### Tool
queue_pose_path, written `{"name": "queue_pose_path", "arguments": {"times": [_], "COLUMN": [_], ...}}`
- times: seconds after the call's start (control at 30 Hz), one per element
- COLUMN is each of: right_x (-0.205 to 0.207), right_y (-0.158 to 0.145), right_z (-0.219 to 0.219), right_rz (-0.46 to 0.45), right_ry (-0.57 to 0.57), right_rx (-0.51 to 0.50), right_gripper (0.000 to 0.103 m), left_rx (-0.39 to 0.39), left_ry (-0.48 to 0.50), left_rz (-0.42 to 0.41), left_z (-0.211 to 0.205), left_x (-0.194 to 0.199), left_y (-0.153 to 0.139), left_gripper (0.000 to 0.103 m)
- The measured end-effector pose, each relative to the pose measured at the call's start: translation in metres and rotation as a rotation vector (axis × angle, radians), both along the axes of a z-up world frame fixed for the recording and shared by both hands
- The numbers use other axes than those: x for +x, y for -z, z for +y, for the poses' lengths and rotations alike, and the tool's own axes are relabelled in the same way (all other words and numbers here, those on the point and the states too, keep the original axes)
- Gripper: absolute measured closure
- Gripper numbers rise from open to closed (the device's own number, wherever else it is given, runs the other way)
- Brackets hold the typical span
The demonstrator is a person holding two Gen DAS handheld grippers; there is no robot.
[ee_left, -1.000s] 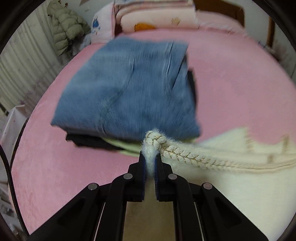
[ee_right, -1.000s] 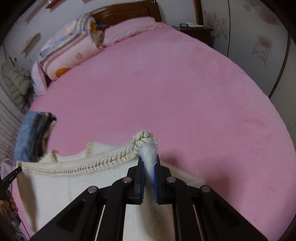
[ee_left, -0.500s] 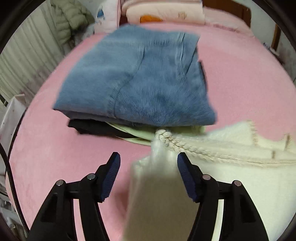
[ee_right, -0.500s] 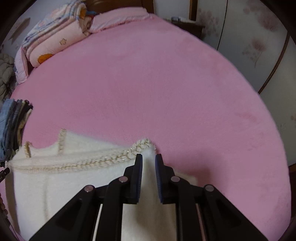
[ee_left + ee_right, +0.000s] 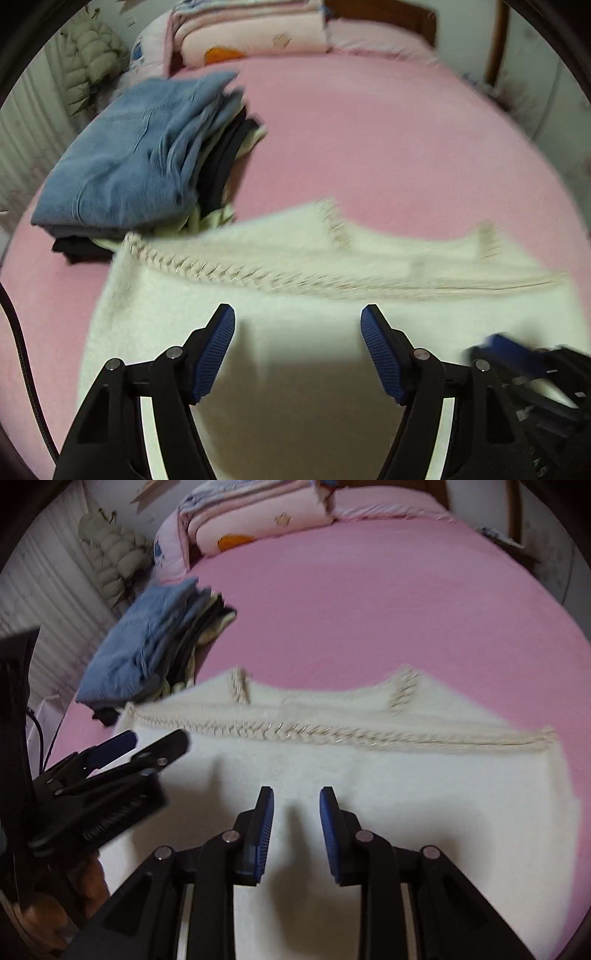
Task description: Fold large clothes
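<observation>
I let go of the white sweater, and it lies on the pink bed.

My left gripper (image 5: 297, 325) and right gripper (image 5: 296, 808) both have jaws spread and hold nothing. The white sweater (image 5: 369, 775) lies flat near the bed's (image 5: 369, 590) left edge, just beside the pile of folded clothes (image 5: 147, 646). If I grab only 1 layer, the fold could slide crooked. 1 second ago both jaws pinched the braided top edge (image 5: 332, 738); now they have backed off.
</observation>
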State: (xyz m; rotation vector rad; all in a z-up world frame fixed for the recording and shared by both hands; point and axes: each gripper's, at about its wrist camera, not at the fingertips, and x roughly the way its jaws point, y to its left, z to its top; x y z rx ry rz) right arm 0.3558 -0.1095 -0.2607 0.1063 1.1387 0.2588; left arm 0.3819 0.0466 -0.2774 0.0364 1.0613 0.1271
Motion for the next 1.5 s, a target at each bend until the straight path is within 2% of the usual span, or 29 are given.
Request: {"name": "queue_pose_path", "arguments": {"times": [0.03, 0.1, 0.13, 0.37, 0.47, 0.57, 0.6, 0.67, 0.83, 0.93, 1.0, 1.07, 1.17, 1.23, 1.3, 1.33, 1.37, 1.4, 1.43, 1.47, 1.5], "right_x": [0.002, 0.006, 0.007, -0.011, -0.017, -0.02, -0.023, -0.042, -0.085, -0.11, -0.123, -0.13, -0.132, -0.138, -0.14, -0.142, -0.145, -0.148, -0.153, -0.155, -0.158], "right_y": [0.008, 0.017, 0.02, 0.026, 0.021, 0.009, 0.001, -0.017, -0.044, -0.044, -0.038, -0.025, -0.003, 0.002, 0.006, 0.006, 0.005, 0.004, 0.001, 0.002, 0.004], "right_z": [0.0, -0.022, -0.041, -0.162, -0.189, -0.172, -0.165, -0.147, -0.067, -0.01, 0.02, 0.034, 0.022, -0.011, -0.044, -0.06, -0.078, -0.096, -0.101, -0.112, -0.128], "right_rz": [0.004, -0.009, -0.013, -0.036, -0.011, -0.001, -0.012, -0.044, -0.06, -0.063, -0.064, -0.04, -0.011, -0.025, -0.032, -0.035, -0.039, -0.035, -0.029, -0.017, -0.01], "right_ry": [0.007, 0.045, 0.08, 0.263, 0.32, 0.315, 0.302, 0.267, 0.158, 0.047, -0.002, -0.016, 0.012, 0.055, 0.106, 0.127, 0.135, 0.169, 0.205, 0.258, 0.296], "right_rx": [-0.037, -0.068, -0.11, -0.316, -0.244, -0.28, -0.265, -0.185, 0.016, 0.053, 0.043, 0.021, -0.022, -0.074, -0.134, -0.132, -0.079, -0.087, -0.164, -0.282, -0.31], "right_gripper": [0.079, 0.098, 0.103, 0.103, 0.103, 0.103, 0.103, 0.1, 0.099, 0.099, 0.099, 0.099, 0.101, 0.101, 0.103, 0.103, 0.103, 0.103, 0.103, 0.103, 0.103], "left_rx": [0.017, -0.007, -0.016, 0.059, 0.048, 0.057, 0.049, 0.032, -0.075, -0.099, -0.059, -0.006, 0.046, 0.019, 0.058, 0.081, 0.084, 0.077, 0.077, 0.077, 0.091], "left_ry": [-0.022, -0.055, -0.058, 0.022, 0.023, 0.018, 0.019, 0.027, 0.033, 0.011, 0.008, 0.008, -0.015, -0.027, -0.055, -0.074, -0.105, -0.134, -0.155, -0.167, -0.167], "left_rz": [0.014, 0.004, -0.004, -0.039, -0.026, 0.002, 0.003, -0.017, -0.082, -0.088, -0.1, -0.059, -0.001, -0.004, -0.011, -0.007, -0.004, -0.005, -0.004, -0.004, -0.005], "left_z": [0.007, 0.032, 0.04, 0.062, 0.066, 0.074, 0.073, 0.067, 0.039, 0.025, 0.016, 0.007, 0.012, 0.027, 0.042, 0.05, 0.063, 0.074, 0.082, 0.091, 0.095], "left_x": [0.004, 0.007, 0.008, 0.009, 0.011, 0.02, 0.015, 0.003, -0.075, -0.116, -0.133, -0.146, -0.159, -0.163, -0.164, -0.162, -0.16, -0.159, -0.158, -0.157, -0.156], "left_y": [0.008, 0.02, 0.022, 0.028, 0.026, 0.011, 0.0, -0.014, -0.057, -0.06, -0.053, -0.035, -0.009, -0.001, 0.002, 0.003, 0.005, 0.005, 0.006, 0.007, 0.009], "left_gripper": [0.034, 0.032, 0.03, 0.021, 0.021, 0.021, 0.021, 0.021, 0.021, 0.021, 0.021, 0.021, 0.021, 0.018, 0.017, 0.017, 0.017, 0.017, 0.017, 0.017, 0.016]}}
